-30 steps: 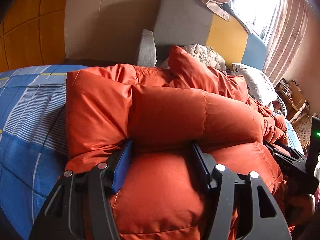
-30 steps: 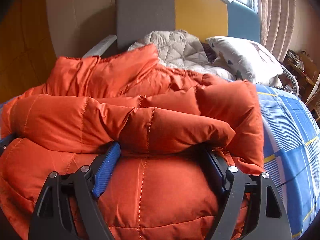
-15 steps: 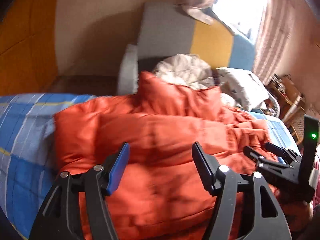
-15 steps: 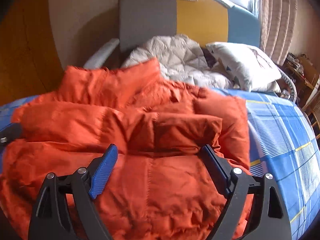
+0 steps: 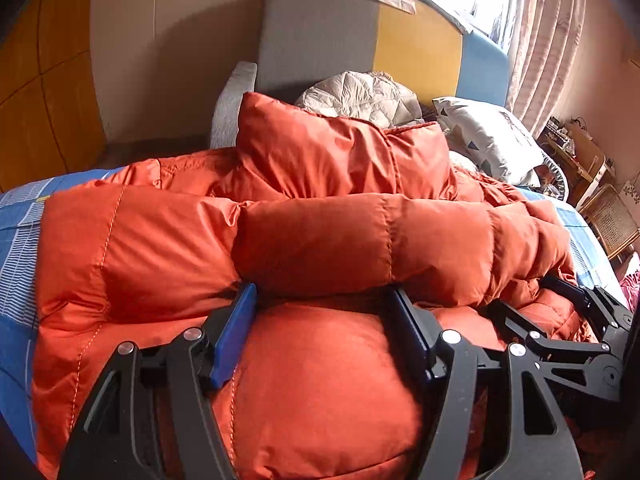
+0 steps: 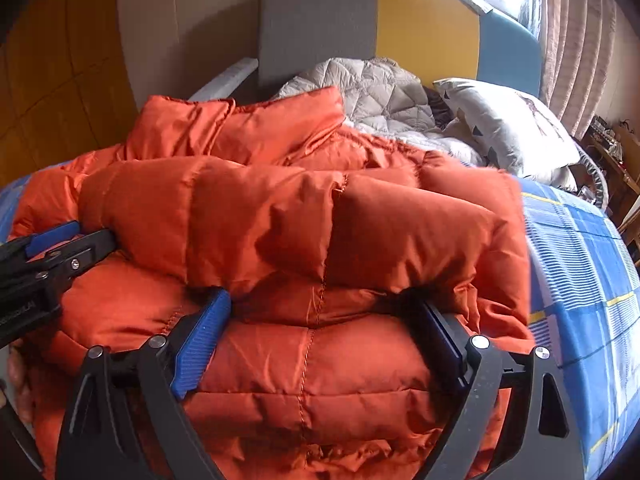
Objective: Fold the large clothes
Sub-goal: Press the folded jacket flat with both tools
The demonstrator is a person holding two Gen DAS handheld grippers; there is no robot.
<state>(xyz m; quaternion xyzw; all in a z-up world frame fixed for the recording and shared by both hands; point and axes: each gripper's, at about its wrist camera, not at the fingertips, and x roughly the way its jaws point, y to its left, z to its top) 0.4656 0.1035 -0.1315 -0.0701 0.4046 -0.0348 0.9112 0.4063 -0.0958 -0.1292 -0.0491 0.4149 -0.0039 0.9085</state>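
Note:
A puffy orange down jacket point(image 5: 328, 240) lies folded on the blue plaid bed, its sleeves laid across the body; it also fills the right wrist view point(image 6: 304, 224). My left gripper point(image 5: 324, 304) is open, its fingers pressed against the jacket's lower fold under the sleeve roll. My right gripper point(image 6: 320, 312) is open too, fingers wide against the same fold. Each gripper shows in the other's view: the right one point(image 5: 568, 320) at the right edge, the left one point(image 6: 52, 248) at the left edge.
A blue plaid bedsheet point(image 6: 580, 264) covers the bed. At the head lie a grey quilted blanket point(image 6: 380, 92) and a white patterned pillow point(image 6: 508, 128), before a grey, yellow and blue headboard point(image 5: 416, 48). A wicker chair point(image 5: 608, 220) stands at the right.
Half a second ago both grippers were pulled back and raised off the jacket; now both are pushed forward into its lower fold again, jaws still open.

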